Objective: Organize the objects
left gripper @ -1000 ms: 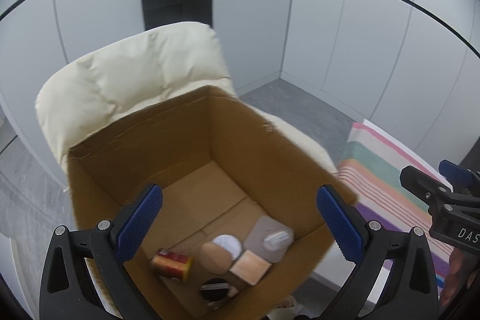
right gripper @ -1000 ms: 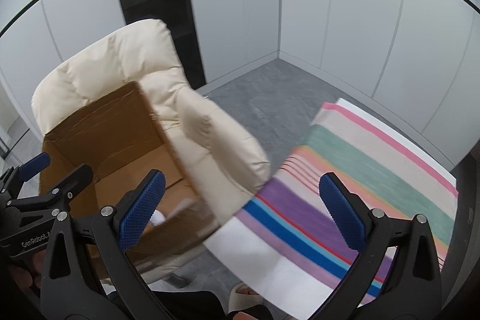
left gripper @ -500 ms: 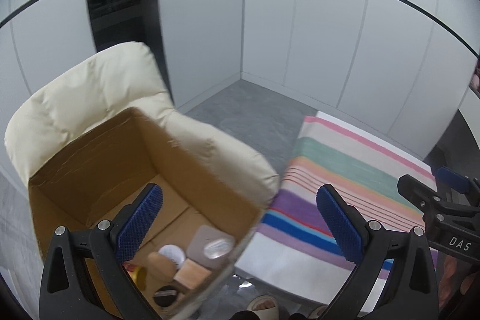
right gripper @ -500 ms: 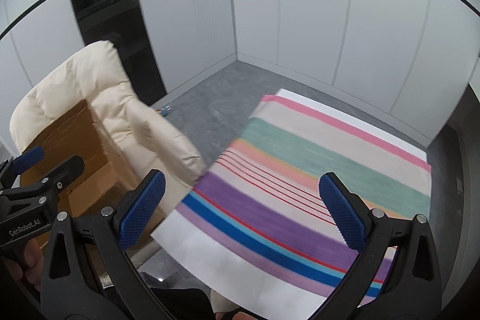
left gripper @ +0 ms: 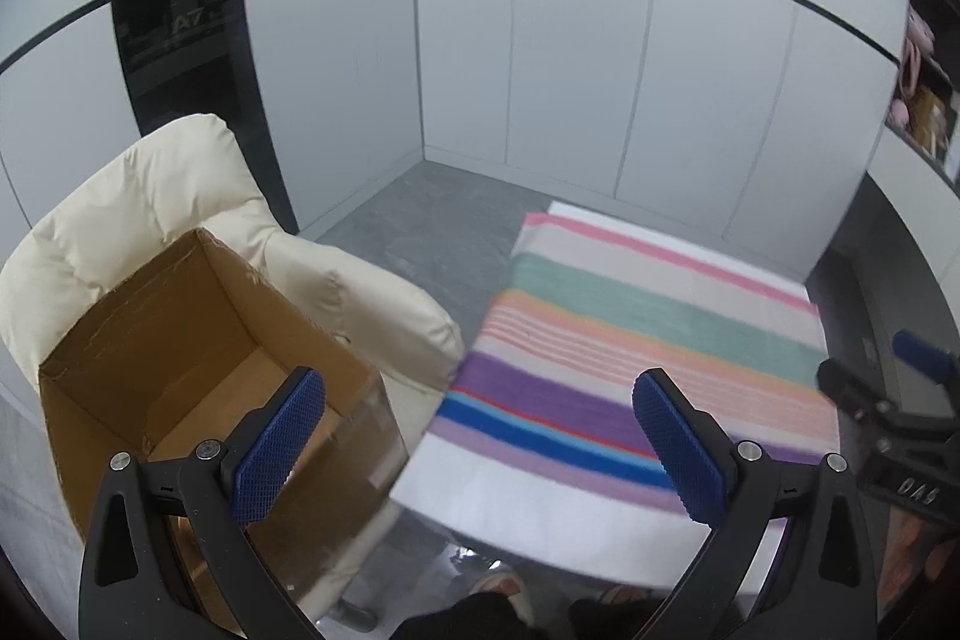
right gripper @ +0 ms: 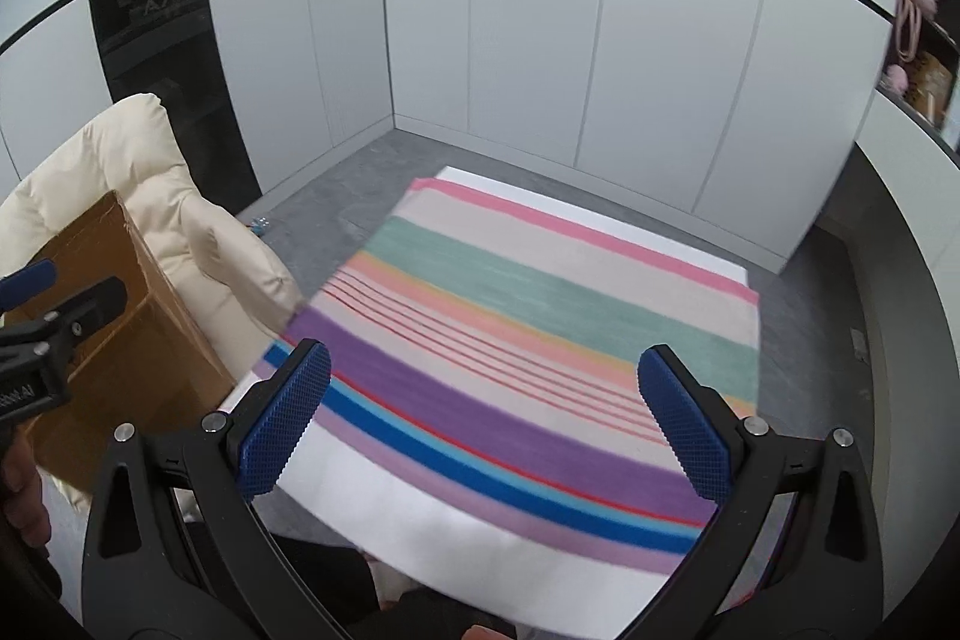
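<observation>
Both grippers are spread wide and hold nothing. In the left wrist view, the left gripper fills the bottom of the frame, its blue pads far apart. Behind its left finger, at the lower left of the frame, an open cardboard box stands on a cream padded armchair. Only bare cardboard shows inside the box; its bottom is hidden behind the gripper finger, so I cannot tell what lies in it.

In the right wrist view, the right gripper also sits at the bottom of the frame, with its blue pads well apart. Between and above them, in the centre, lies a striped cloth with pink, green, orange, purple and blue bands on a flat surface. No object is visible on it. The box and armchair appear at the left edge of this frame, just beside the cloth. The floor is grey, and white wall panels fill the upper part.
</observation>
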The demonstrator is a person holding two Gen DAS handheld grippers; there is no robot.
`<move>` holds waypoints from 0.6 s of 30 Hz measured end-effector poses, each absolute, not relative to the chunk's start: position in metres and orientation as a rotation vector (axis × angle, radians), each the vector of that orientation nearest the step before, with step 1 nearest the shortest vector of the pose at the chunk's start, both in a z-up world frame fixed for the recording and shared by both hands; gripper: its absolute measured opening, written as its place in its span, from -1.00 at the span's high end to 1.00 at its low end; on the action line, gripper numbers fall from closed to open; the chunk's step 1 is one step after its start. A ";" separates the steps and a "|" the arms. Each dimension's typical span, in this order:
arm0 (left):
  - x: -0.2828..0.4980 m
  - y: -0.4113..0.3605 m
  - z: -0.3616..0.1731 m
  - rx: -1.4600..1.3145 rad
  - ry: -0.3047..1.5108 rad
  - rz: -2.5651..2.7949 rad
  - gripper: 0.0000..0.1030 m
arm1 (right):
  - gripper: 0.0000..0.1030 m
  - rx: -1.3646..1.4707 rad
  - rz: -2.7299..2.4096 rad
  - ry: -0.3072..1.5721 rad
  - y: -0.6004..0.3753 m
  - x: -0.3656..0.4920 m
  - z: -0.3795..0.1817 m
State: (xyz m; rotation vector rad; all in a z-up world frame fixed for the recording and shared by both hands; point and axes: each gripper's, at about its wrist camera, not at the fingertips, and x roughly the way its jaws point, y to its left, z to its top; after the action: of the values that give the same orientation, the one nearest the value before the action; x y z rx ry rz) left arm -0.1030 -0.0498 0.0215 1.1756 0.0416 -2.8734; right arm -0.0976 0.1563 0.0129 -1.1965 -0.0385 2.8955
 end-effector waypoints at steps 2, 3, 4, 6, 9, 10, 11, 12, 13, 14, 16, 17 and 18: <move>-0.092 -0.044 0.020 1.197 0.038 -2.885 -1.00 | -1.00 -1.197 2.912 -0.028 0.163 -0.080 0.016; -0.088 -0.044 0.021 1.201 0.046 -2.884 -1.00 | -1.00 -1.183 2.919 -0.039 0.165 -0.069 0.019; -0.083 -0.043 0.022 1.206 0.065 -2.885 -1.00 | -1.00 -1.169 2.916 -0.056 0.167 -0.058 0.021; -0.069 -0.039 0.024 1.196 0.077 -2.888 -1.00 | -1.00 -1.159 2.920 -0.070 0.171 -0.039 0.024; -0.049 -0.034 0.027 1.174 0.050 -2.896 -1.00 | -1.00 -1.155 2.925 -0.073 0.176 -0.013 0.028; -0.043 -0.035 0.027 1.179 0.056 -2.895 -1.00 | -1.00 -1.155 2.925 -0.070 0.178 -0.006 0.029; -0.036 -0.034 0.026 1.196 0.063 -2.888 -1.00 | -1.00 -1.156 2.920 -0.067 0.179 0.000 0.029; -0.032 -0.032 0.025 1.206 0.059 -2.885 -1.00 | -1.00 -1.156 2.907 -0.063 0.182 0.006 0.030; -0.027 -0.029 0.024 1.219 0.045 -2.885 -1.00 | -1.00 -1.160 2.896 -0.050 0.184 0.011 0.030; -0.022 -0.027 0.024 1.226 0.028 -2.888 -1.00 | -1.00 -1.167 2.891 -0.030 0.186 0.015 0.030; -0.016 -0.023 0.025 1.221 0.001 -2.893 -1.00 | -1.00 -1.196 2.886 0.044 0.192 0.021 0.030; -0.012 -0.021 0.025 1.220 -0.015 -2.895 -1.00 | -1.00 -1.205 2.885 0.072 0.194 0.023 0.030; -0.009 -0.020 0.025 1.220 -0.022 -2.895 -1.00 | -1.00 -1.210 2.884 0.094 0.196 0.025 0.029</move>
State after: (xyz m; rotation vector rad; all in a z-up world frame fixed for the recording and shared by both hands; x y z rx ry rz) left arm -0.0091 -0.0202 0.0254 1.2202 -0.0216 -2.8952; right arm 0.0254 0.1959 0.0294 -1.2102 0.0945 2.8838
